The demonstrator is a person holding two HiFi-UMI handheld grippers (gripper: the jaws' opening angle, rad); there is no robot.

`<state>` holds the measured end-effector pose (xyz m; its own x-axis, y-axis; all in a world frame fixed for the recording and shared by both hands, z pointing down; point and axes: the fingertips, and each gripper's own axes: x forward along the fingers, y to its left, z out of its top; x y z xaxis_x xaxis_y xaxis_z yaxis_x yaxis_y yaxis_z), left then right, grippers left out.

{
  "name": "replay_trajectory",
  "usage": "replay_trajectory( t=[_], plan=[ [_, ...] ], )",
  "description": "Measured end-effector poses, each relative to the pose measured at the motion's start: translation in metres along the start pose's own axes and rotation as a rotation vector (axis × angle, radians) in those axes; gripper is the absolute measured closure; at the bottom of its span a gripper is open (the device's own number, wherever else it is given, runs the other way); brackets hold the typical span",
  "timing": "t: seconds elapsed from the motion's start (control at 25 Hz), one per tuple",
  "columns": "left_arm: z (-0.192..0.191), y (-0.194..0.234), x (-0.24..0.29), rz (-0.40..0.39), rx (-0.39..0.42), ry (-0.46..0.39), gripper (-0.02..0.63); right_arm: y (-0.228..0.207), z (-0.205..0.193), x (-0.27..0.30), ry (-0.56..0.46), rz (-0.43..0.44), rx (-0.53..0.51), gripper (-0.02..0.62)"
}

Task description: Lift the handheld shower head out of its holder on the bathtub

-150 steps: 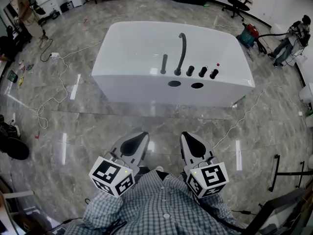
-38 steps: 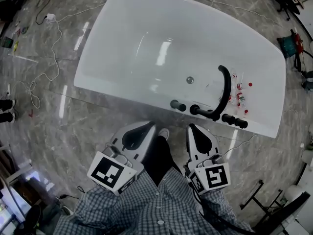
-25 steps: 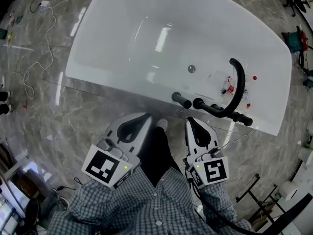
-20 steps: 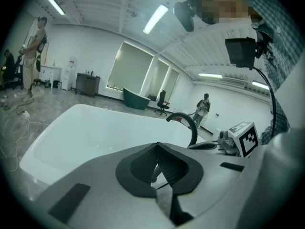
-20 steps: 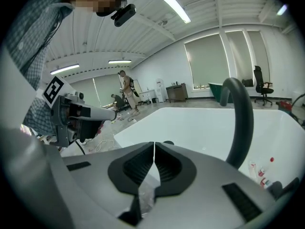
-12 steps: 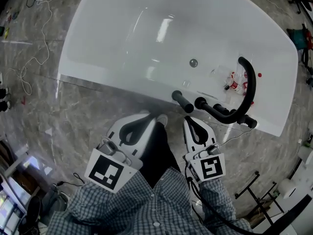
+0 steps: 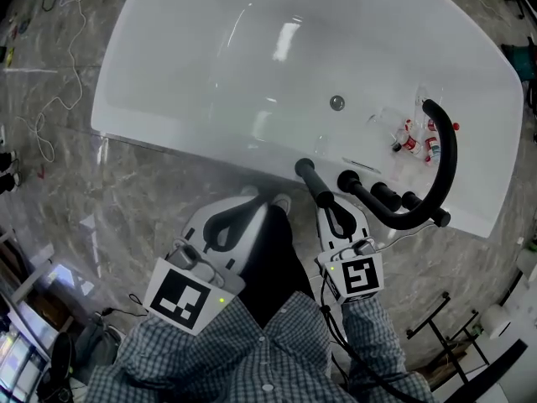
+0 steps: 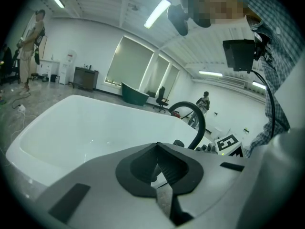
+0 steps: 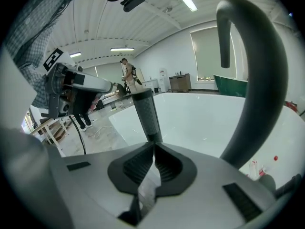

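Your right gripper [image 9: 153,147] has its jaws pressed together with nothing between them. The tips sit just short of the black handheld shower head [image 9: 146,112], which stands seated on the near rim of the white bathtub [image 7: 159,91], not lifted. The knobs [image 7: 382,196] and the curved black spout [image 7: 443,170] are beside it on that view's right. Your left gripper [image 8: 156,146] also has its jaws closed on nothing, low beside the tub's outer wall, apart from the fittings.
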<state>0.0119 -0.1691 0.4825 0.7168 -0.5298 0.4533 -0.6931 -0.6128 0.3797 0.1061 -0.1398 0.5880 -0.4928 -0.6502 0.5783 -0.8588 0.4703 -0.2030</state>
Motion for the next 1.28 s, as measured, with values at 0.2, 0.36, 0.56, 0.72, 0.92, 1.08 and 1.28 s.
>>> replay_trajectory(
  t=[0.2, 0.36, 0.56, 0.72, 0.92, 1.08, 1.28],
  plan=[
    [-0.009, 0.004, 0.010, 0.008, -0.010, 0.008, 0.604, -0.007, -0.021, 0.017, 0.054, 0.009, -0.013, 0.574],
    [-0.019, 0.009, 0.015, 0.021, -0.024, 0.023, 0.604, -0.014, -0.038, 0.028, 0.078, 0.006, -0.031, 0.574],
    [-0.026, 0.013, 0.023, 0.029, -0.015, 0.038, 0.604, -0.022, -0.049, 0.043, 0.096, 0.007, -0.051, 0.574],
    [-0.033, 0.013, 0.027, 0.035, -0.024, 0.045, 0.604, -0.024, -0.057, 0.053, 0.108, 0.016, -0.079, 0.572],
    [-0.039, 0.015, 0.029, 0.039, -0.024, 0.050, 0.604, -0.017, -0.062, 0.059, 0.110, 0.038, -0.101, 0.545],
    [-0.042, 0.014, 0.033, 0.042, -0.028, 0.048, 0.604, -0.013, -0.067, 0.062, 0.124, 0.061, -0.105, 0.471],
    [-0.045, 0.013, 0.032, 0.044, -0.035, 0.052, 0.604, -0.016, -0.060, 0.070, 0.100, 0.051, -0.110, 0.471]
  ],
)
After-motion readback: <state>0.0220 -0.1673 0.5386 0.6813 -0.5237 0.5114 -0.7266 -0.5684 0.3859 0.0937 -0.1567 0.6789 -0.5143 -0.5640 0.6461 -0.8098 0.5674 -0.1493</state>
